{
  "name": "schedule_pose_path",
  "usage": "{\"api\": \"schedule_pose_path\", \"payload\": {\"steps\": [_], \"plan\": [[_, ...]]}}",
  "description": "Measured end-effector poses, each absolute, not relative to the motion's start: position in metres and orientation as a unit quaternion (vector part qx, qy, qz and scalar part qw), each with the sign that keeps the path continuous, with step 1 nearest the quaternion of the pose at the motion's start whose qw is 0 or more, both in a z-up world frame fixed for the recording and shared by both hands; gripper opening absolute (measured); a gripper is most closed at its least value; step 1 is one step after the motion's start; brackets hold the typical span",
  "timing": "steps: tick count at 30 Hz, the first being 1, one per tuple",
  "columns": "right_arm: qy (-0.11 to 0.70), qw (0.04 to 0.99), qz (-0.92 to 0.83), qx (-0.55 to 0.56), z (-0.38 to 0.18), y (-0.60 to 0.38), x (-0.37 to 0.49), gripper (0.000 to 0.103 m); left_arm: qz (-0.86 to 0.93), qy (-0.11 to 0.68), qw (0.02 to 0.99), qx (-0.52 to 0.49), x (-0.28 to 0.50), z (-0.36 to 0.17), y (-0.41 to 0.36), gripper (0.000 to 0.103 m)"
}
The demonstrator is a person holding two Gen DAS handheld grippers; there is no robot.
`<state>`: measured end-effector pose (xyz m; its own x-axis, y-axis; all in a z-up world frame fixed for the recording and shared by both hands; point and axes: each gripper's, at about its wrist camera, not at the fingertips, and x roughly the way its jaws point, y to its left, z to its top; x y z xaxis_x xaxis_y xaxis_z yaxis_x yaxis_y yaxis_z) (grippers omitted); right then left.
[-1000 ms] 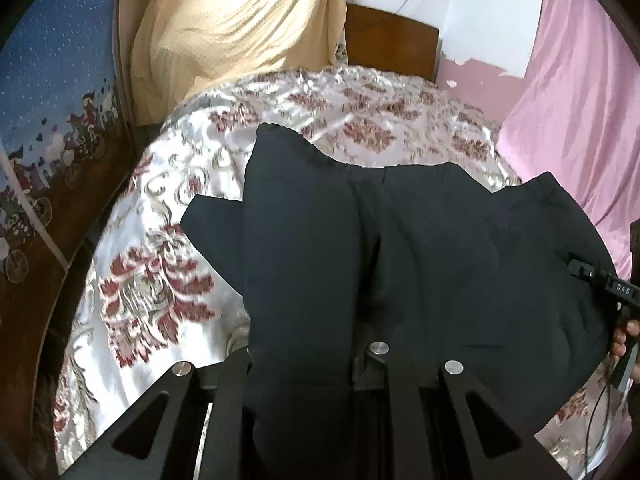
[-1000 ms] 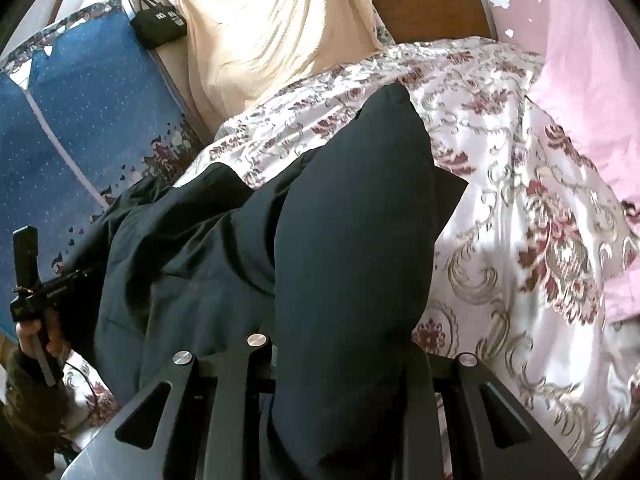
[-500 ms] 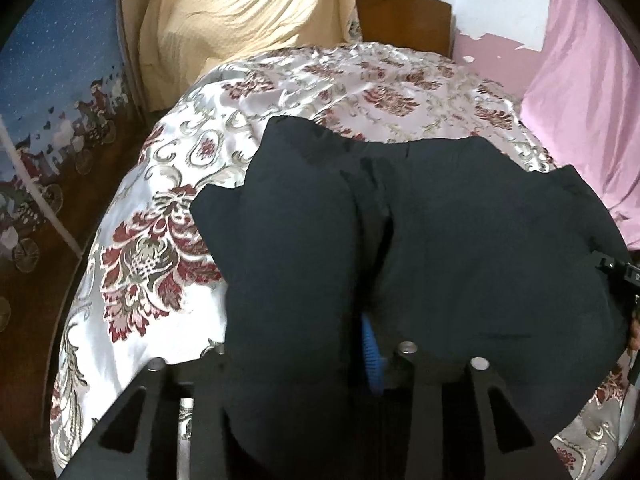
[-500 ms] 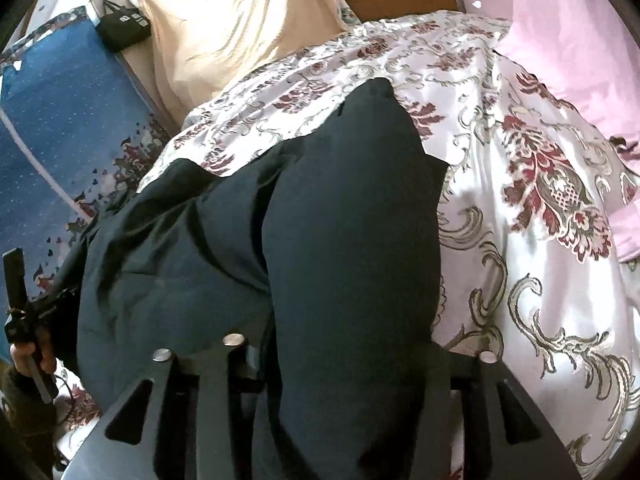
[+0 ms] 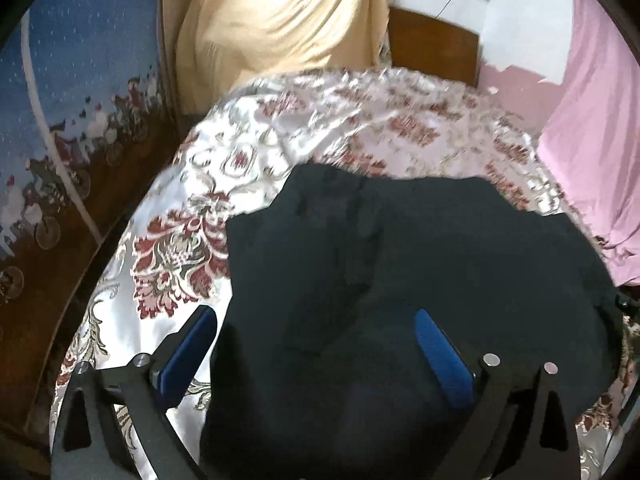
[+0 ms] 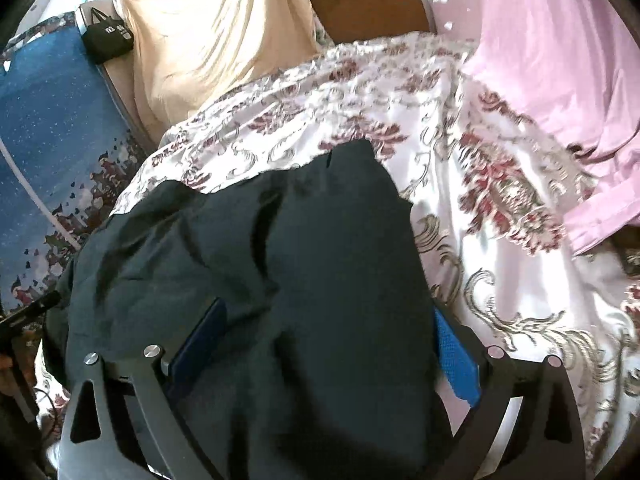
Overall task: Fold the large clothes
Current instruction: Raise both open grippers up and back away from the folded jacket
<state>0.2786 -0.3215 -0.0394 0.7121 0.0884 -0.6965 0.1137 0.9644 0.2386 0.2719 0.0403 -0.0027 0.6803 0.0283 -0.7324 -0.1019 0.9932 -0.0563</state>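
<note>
A large black garment [image 5: 400, 280] lies folded over on the flowered bedspread [image 5: 200, 220]. It also fills the middle of the right wrist view [image 6: 280, 280]. My left gripper [image 5: 316, 328] is open, its blue pads [image 5: 440, 352] spread either side of the cloth's near edge. My right gripper [image 6: 328, 328] is open too, its blue pads [image 6: 456, 360] wide apart over the cloth. The other gripper's black body shows at the right edge of the left wrist view [image 5: 628, 308] and at the left edge of the right wrist view [image 6: 24, 316].
A pink sheet [image 5: 592, 140] hangs at the right of the bed. A yellow cloth [image 5: 288, 20] and a wooden headboard [image 5: 432, 48] stand at the far end. A blue patterned panel [image 5: 80, 100] runs along the left. A black bag [image 6: 108, 38] hangs far left.
Both grippers have opened and let go of the black garment. The cloth has dropped flatter onto the bed, and the blue pads now show.
</note>
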Motion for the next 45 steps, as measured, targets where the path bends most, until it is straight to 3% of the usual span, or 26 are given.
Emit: {"api": "schedule_pose_path", "payload": {"steps": [14, 29, 45], "plan": [[0.260, 0.963, -0.008, 0.068, 0.029, -0.275, 0.195, 0.100, 0.031, 0.290, 0.956, -0.017, 0.190, 0.048, -0.007, 0.103], [0.165, 0.986, 0.005, 0.039, 0.063, -0.217, 0.094, 0.101, 0.025, 0.193, 0.981, -0.009, 0.093, 0.072, -0.039, 0.103], [0.121, 0.992, 0.004, 0.023, 0.054, -0.173, 0.032, 0.101, 0.051, 0.185, 0.981, -0.016, 0.037, 0.049, -0.033, 0.103]]}}
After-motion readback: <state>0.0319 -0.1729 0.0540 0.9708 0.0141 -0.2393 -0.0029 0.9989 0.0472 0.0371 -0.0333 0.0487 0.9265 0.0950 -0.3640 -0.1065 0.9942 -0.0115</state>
